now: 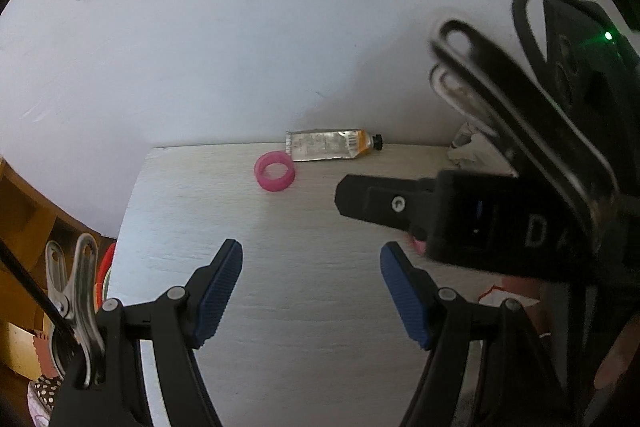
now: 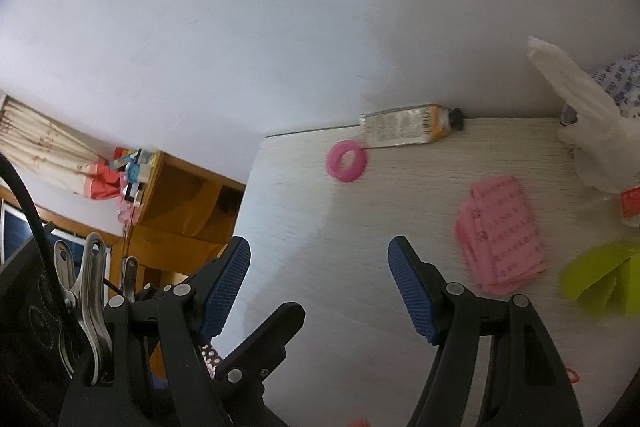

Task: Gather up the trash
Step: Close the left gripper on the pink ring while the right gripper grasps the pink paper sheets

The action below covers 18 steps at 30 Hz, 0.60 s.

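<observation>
Both tools are angled down over the pale wood-grain table (image 2: 320, 247), side by side. The left tool (image 1: 311, 293) points steeply at bare tabletop; the right tool (image 2: 319, 293) tilts down less steeply and shows in the left view as a blurred black body on the right.

Trash: a crinkled silver tube with orange shoulder and black cap (image 1: 332, 145) lies flat against the wall, long axis parallel to the wall edge, cap pointing right. A pink plastic ring (image 1: 275, 177) sits just in front of its flat end, hole facing up and toward the tools. Folded pink printed paper (image 2: 502, 239), a yellow-green sheet (image 2: 600, 275) and a crumpled white plastic bag (image 2: 592, 139) lie further right (edges blurred).

Both tools' blue pads stand wide apart, gripping nothing, touching nothing.
</observation>
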{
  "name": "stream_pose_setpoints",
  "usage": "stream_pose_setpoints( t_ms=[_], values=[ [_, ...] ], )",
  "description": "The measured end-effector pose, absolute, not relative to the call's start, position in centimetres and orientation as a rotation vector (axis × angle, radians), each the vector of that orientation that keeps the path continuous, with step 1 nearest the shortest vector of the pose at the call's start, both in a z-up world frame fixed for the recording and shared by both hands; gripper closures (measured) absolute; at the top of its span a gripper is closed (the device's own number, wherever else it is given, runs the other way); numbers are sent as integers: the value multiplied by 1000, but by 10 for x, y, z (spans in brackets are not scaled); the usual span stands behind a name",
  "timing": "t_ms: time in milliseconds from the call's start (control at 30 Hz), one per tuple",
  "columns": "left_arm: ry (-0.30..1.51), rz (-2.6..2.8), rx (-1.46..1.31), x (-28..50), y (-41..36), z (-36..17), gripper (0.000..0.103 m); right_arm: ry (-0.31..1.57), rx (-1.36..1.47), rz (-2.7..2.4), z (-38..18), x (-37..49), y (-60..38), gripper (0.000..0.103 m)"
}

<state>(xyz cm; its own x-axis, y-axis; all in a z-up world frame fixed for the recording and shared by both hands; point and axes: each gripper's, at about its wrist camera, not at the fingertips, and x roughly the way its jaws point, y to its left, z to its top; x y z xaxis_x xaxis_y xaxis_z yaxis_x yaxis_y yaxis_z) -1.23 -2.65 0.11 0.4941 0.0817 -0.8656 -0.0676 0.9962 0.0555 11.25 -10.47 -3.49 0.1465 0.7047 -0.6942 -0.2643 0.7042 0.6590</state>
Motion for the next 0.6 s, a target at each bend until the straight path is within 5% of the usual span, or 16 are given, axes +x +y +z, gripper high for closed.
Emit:
stream_pose_setpoints(
  t_ms=[600],
  values=[
    [1143,30,-10,21,-40,-37,28,1260,343,451,-81,113,-182,30]
  ],
)
